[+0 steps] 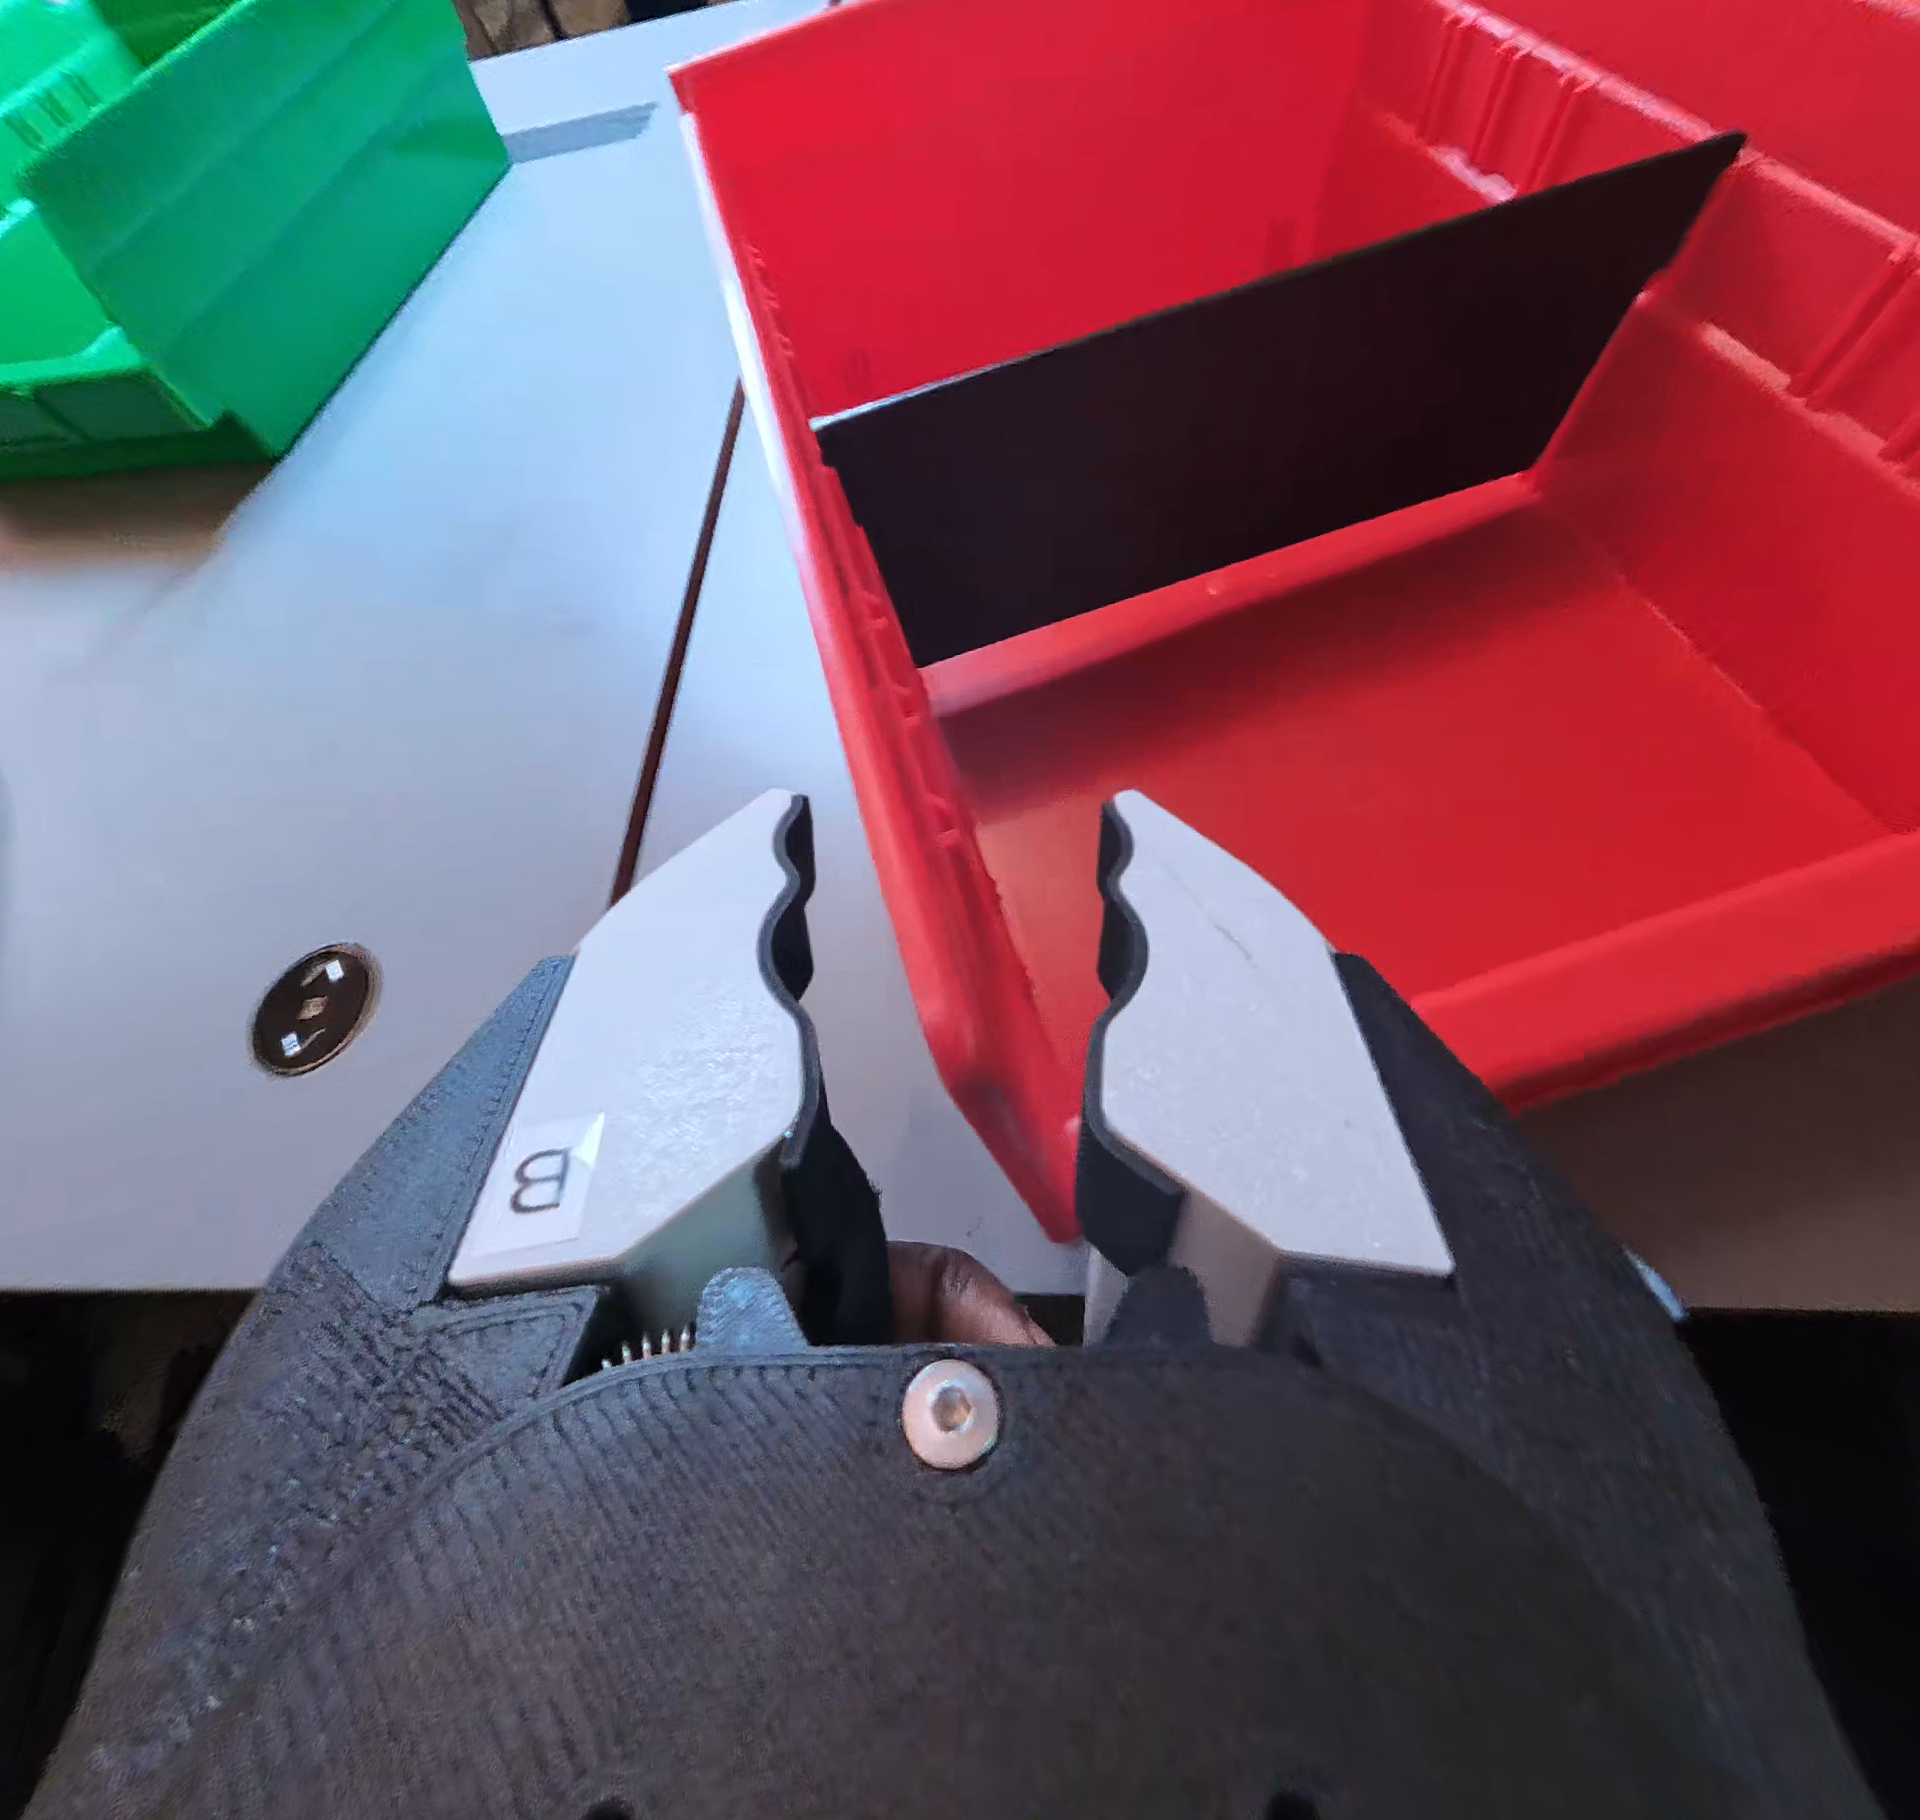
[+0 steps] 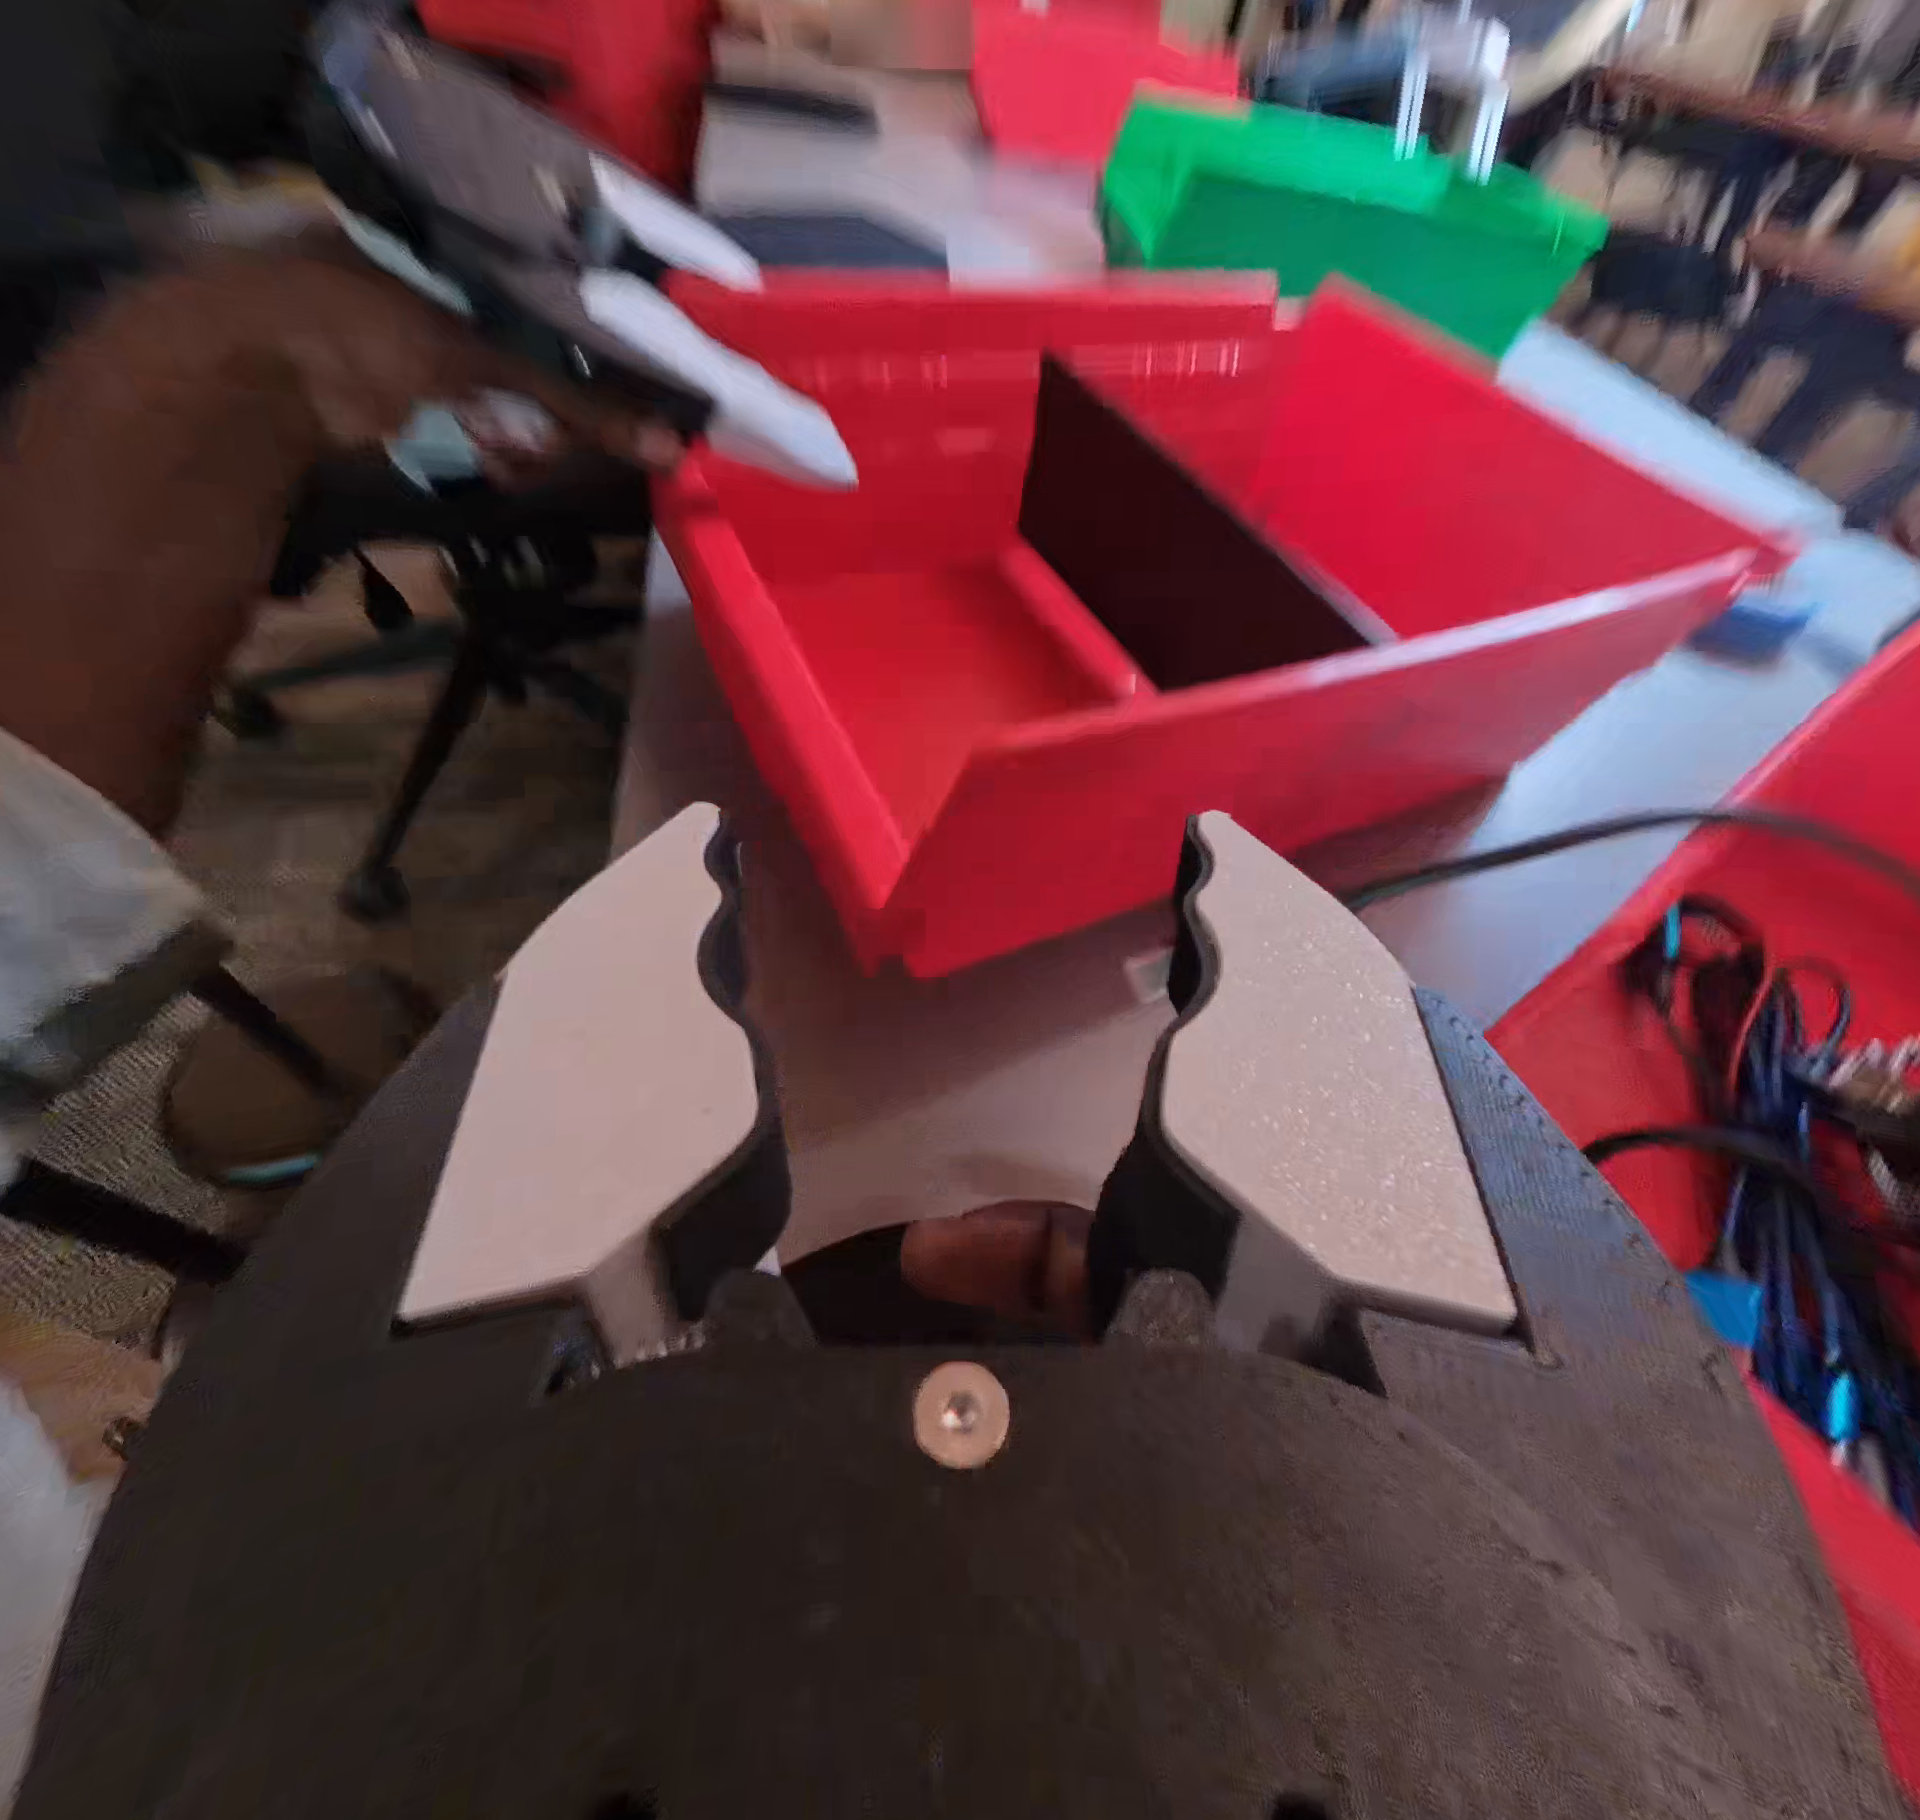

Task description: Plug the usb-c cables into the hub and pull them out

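Observation:
My left gripper (image 1: 956, 814) is open and empty, its jaws standing either side of the near left wall of a red bin (image 1: 904, 731) with a black divider (image 1: 1195, 420); both compartments look bare. My right gripper (image 2: 956, 825) is open and empty above the table's near corner, in front of the same red bin (image 2: 1195, 773). The left gripper also shows in the right wrist view (image 2: 769, 357), over the bin's far left corner. A tangle of black and blue cables (image 2: 1766, 1126) lies in another red bin (image 2: 1621, 960) at the right. No hub is visible.
A green bin (image 1: 260, 212) stands on the grey table (image 1: 364, 679) at the far left; it also shows at the back in the right wrist view (image 2: 1351, 201). A black cable (image 2: 1538, 845) runs across the table. Chairs (image 2: 457, 565) and carpet lie left of the table's edge. There is about 20 cm between the tips of the two grippers.

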Motion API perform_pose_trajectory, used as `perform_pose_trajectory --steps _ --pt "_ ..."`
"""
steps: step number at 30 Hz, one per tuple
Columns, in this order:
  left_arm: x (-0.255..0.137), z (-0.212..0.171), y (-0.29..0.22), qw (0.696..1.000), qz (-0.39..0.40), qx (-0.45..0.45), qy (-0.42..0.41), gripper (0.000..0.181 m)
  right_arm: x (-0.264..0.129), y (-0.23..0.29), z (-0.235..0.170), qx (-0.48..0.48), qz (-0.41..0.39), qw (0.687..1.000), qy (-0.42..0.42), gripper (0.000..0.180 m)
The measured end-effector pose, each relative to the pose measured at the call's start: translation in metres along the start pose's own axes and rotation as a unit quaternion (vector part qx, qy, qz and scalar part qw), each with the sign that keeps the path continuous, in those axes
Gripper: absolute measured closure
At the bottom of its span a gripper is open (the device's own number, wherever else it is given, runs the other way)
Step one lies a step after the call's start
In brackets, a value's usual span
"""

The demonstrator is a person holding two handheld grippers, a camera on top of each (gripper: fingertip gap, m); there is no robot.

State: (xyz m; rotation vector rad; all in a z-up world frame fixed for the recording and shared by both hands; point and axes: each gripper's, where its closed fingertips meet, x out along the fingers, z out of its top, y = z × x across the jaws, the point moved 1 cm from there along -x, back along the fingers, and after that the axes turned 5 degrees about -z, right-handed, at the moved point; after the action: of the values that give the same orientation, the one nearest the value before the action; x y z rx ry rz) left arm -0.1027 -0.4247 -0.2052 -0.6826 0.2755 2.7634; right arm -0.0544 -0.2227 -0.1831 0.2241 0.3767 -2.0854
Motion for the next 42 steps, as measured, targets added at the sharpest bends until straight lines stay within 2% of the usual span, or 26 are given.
perform_pose_trajectory --steps 1,2,3,5,8,11,13,16,21,26,31,36,39,42 --pt "0.001 0.003 -0.003 1.000 -0.014 -0.002 -0.014 0.132 0.009 -0.001 -0.011 -0.006 -0.023 0.999 0.032 0.104" --pt "0.001 0.006 -0.007 0.999 -0.027 0.001 -0.030 0.145 0.015 -0.004 -0.015 -0.013 -0.045 0.998 0.052 0.113" --pt "0.000 0.008 -0.005 0.999 -0.022 0.000 -0.041 0.150 0.018 -0.009 -0.012 -0.015 -0.063 0.997 0.052 0.120" --pt "-0.002 0.007 -0.004 0.999 -0.025 -0.016 -0.044 0.159 0.021 -0.015 0.002 -0.013 -0.081 0.996 0.025 0.146" --pt "-0.013 0.019 0.001 0.996 -0.003 -0.022 -0.089 0.165 0.027 -0.019 0.006 -0.064 -0.095 0.993 0.031 0.147" --pt "-0.039 0.043 0.001 0.987 0.011 -0.023 -0.157 0.166 0.024 -0.024 0.017 -0.116 -0.123 0.986 0.003 0.153" --pt "-0.055 0.056 -0.003 0.982 0.029 -0.010 -0.185 0.166 0.016 -0.024 0.032 -0.124 -0.128 0.984 -0.026 0.153" --pt "-0.082 0.085 -0.011 0.965 0.064 0.006 -0.254 0.166 -0.008 -0.030 0.066 -0.197 -0.175 0.961 -0.086 0.156" --pt "-0.107 0.142 -0.053 0.922 0.071 0.010 -0.381 0.167 -0.071 -0.054 0.114 -0.266 -0.251 0.922 -0.130 0.157" --pt "-0.088 0.194 -0.131 0.900 -0.004 0.014 -0.435 0.166 -0.158 -0.092 0.115 -0.322 -0.354 0.870 -0.114 0.161" --pt "-0.053 0.233 -0.246 0.896 -0.115 0.037 -0.427 0.166 -0.264 -0.125 0.072 -0.285 -0.468 0.833 -0.081 0.163" --pt "-0.005 0.246 -0.368 0.903 -0.241 0.050 -0.353 0.163 -0.365 -0.150 0.014 -0.220 -0.570 0.791 -0.023 0.166" --pt "0.026 0.241 -0.427 0.906 -0.294 0.051 -0.301 0.163 -0.407 -0.163 -0.021 -0.171 -0.595 0.785 0.022 0.166" --pt "0.056 0.227 -0.472 0.912 -0.312 0.069 -0.256 0.163 -0.433 -0.177 -0.064 -0.133 -0.610 0.779 0.063 0.167"
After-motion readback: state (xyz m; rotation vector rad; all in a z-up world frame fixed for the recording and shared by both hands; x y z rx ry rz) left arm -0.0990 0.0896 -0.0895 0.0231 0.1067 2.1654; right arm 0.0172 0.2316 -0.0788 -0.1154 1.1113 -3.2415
